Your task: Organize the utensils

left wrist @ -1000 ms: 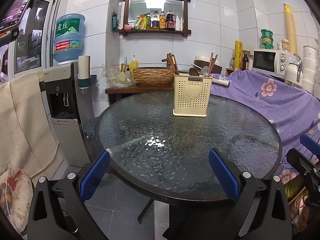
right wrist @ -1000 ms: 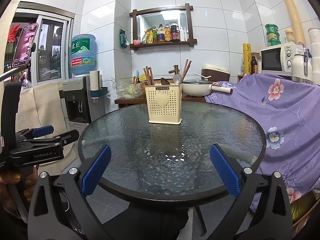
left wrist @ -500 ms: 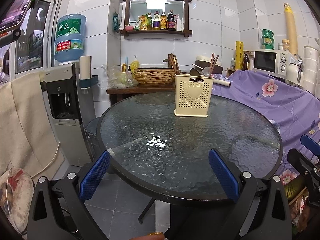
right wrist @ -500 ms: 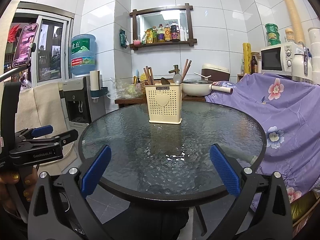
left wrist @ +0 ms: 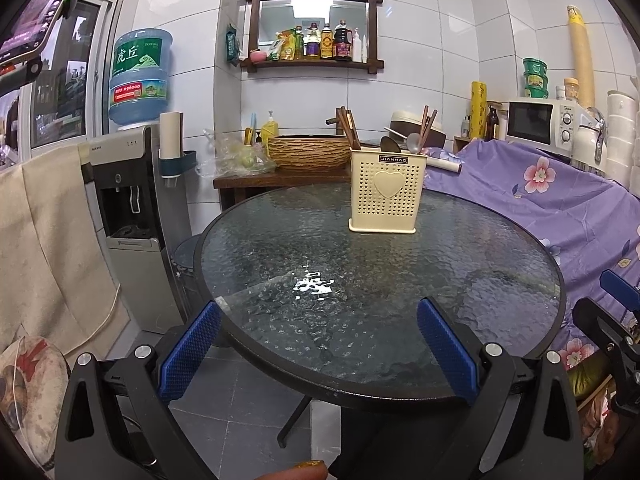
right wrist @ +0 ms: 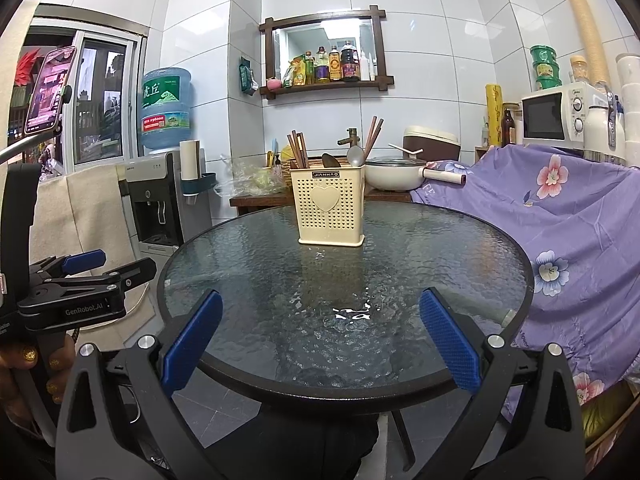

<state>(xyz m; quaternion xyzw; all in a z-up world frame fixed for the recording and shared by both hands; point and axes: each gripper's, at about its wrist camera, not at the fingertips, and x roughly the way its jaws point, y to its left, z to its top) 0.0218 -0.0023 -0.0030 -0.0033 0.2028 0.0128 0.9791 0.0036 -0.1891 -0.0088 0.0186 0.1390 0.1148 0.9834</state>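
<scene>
A cream perforated plastic utensil holder with a raised heart on its front (left wrist: 383, 194) stands upright on the far half of the round black-rimmed textured-glass table (left wrist: 440, 396). Brown wooden chopsticks (right wrist: 298, 149) lean out of its left compartment, another pair of brown chopsticks (right wrist: 373, 132) out of the right, and a dark spoon (right wrist: 330, 160) and a metal spoon (right wrist: 355, 155) show their bowls above the rim between them.

The left gripper (left wrist: 318, 346) hangs at the near edge of the table, its blue-padded fingers (left wrist: 188, 350) spread wide with nothing between them. The right gripper (right wrist: 320, 338) sits likewise at the near rim, jaws wide and empty; in its view the left gripper appears at the left edge, held by a hand (right wrist: 28, 364).

Compared with a second ago, little differs. In the left wrist view the holder sits slightly further right and the bright reflection on the glass has drifted rightward, so that camera has shifted a touch; a fingertip now shows at the bottom edge. The right wrist view is practically unchanged, and both jaw openings match the earlier frames.

Behind the table stand a white water dispenser with a blue bottle (left wrist: 138, 76), a woven brown basket (left wrist: 308, 152), and a purple flowered cloth (right wrist: 560, 216).
</scene>
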